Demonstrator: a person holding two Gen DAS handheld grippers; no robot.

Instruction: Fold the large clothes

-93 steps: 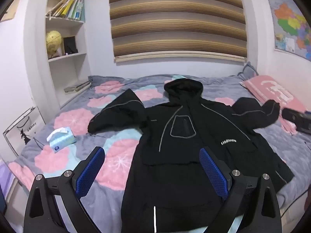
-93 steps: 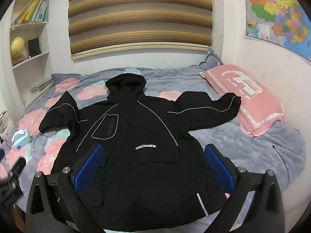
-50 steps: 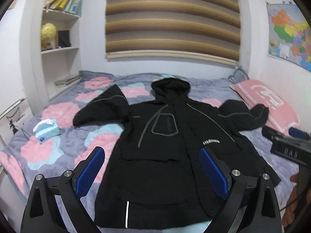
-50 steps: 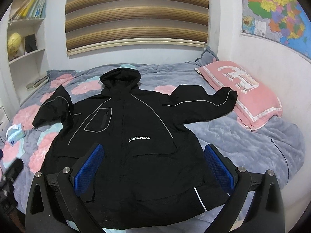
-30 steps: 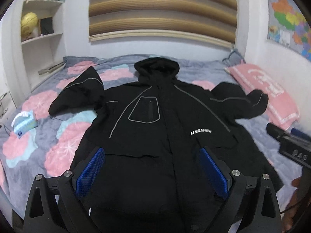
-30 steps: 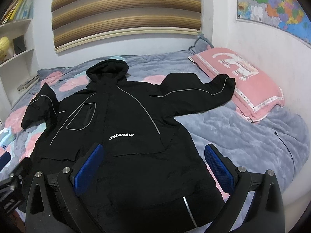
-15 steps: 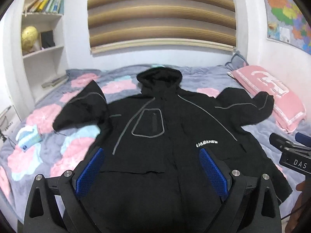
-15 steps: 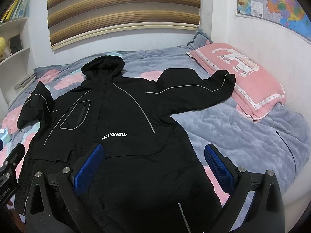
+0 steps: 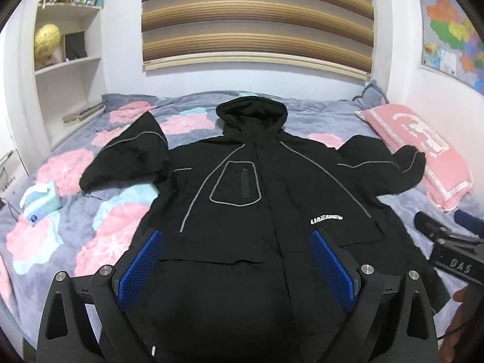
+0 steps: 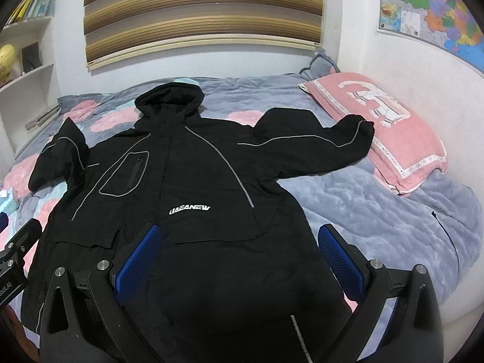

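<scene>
The left gripper [image 9: 236, 260] and the right gripper [image 10: 239, 257] are both held with fingers spread wide and nothing between them, low in their frames above the hem of the black hooded jacket [image 9: 257, 211], which is laid flat, front up, across the middle of the flowered bedspread [image 9: 60, 199]. The first fold is probably best started at a sleeve: the right sleeve [image 10: 317, 151], stretched toward the pink pillow [image 10: 393, 133] at upper right, should be pinched near the cuff and carried across the chest. The left sleeve [image 9: 130, 160], already bent at middle left, appears partly doubled over and should be smoothed before it is folded in.
</scene>
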